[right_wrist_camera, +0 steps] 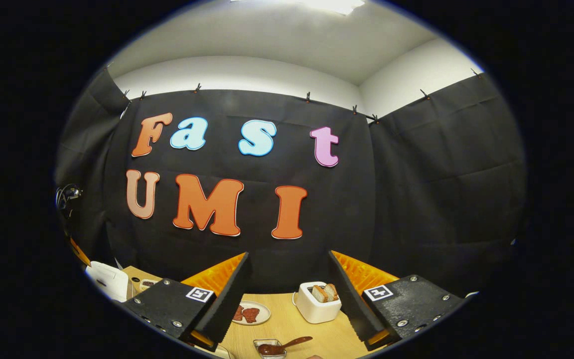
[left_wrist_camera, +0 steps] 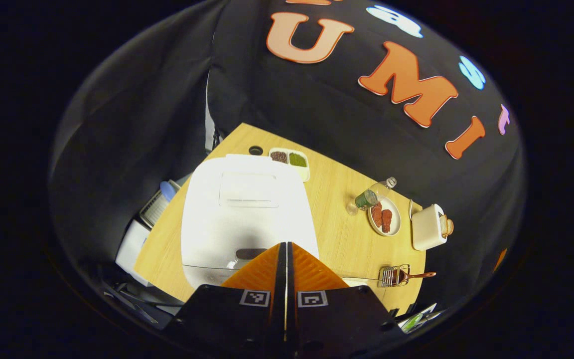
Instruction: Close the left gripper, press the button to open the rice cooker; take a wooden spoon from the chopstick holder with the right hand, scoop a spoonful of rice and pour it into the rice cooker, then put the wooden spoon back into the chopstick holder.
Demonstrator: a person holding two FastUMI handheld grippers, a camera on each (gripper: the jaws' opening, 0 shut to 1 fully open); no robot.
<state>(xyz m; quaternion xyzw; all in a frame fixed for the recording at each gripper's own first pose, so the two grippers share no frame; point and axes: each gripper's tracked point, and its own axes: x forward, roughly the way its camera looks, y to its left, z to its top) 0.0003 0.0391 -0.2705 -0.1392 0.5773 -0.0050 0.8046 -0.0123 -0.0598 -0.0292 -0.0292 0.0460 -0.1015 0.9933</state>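
The white rice cooker (left_wrist_camera: 247,209) stands on the wooden table (left_wrist_camera: 342,239) with its lid down; it also shows at the left edge of the right gripper view (right_wrist_camera: 107,281). Its dark oval button (left_wrist_camera: 249,253) lies just left of my left gripper (left_wrist_camera: 283,245), which is shut and empty, with its tips over the cooker's front. The wooden spoon (left_wrist_camera: 416,274) lies in a wire chopstick holder (left_wrist_camera: 393,275) at the table's right front. My right gripper (right_wrist_camera: 289,255) is open and empty, raised above the table, with the spoon (right_wrist_camera: 289,344) and holder (right_wrist_camera: 267,348) low between its fingers.
A white toaster (left_wrist_camera: 429,227) (right_wrist_camera: 317,301) stands at the table's right end. Beside it are a plate with red pieces (left_wrist_camera: 384,217) (right_wrist_camera: 252,314) and a lying bottle (left_wrist_camera: 371,195). A divided tray of brown and green grains (left_wrist_camera: 289,160) sits behind the cooker.
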